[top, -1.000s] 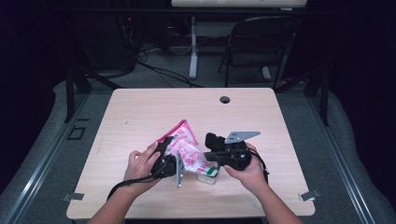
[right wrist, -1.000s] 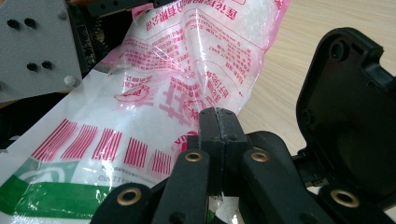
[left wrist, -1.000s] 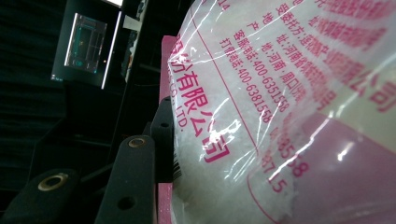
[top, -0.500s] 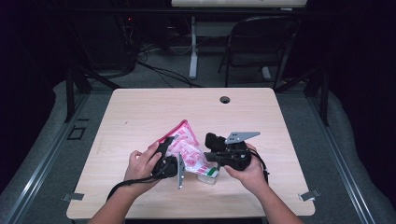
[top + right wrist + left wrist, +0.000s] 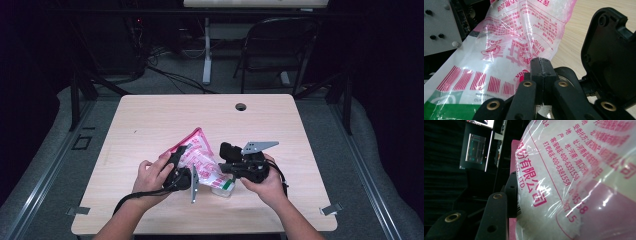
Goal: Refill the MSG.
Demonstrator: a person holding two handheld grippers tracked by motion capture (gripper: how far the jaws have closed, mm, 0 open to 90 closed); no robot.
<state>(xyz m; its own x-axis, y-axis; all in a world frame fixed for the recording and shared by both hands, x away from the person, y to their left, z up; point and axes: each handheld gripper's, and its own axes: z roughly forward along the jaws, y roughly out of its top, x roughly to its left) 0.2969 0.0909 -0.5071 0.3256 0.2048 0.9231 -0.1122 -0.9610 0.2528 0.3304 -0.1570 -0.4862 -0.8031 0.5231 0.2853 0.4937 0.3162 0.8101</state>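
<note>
1. Pale wood-grain laminate made up the table (image 5: 150,120) top, with rounded corners and a small dark cable hole (image 5: 241,106) near its far edge.
2. Room beyond the table was dim: grey carpet, a dark folding chair (image 5: 272,47) at far right, a white table leg (image 5: 206,50) at far centre with loose cables (image 5: 170,75) on the floor beside it.
3. In the left gripper view a lit monitor (image 5: 476,147) stood in the dark background.
4. The bag (image 5: 200,157), clear plastic with pink print and a white granular fill, sat near the table's near edge, roughly centre, its pink corner tilted up toward the far side.
5. Its near end showed a green band (image 5: 454,110) in the right gripper view.
6. Left gripper (image 5: 182,172), held in the left hand (image 5: 150,175), was at the bag's left side; one black jaw pressed against the bulging plastic. The second jaw's contact was hidden, so its grasp could not be told.
7. Right gripper (image 5: 541,65), held in the right hand (image 5: 267,182), was at the bag's right side; its jaws were clenched together, pads meeting, tips touching the plastic film. Whether film was pinched between them could not be told.
</note>
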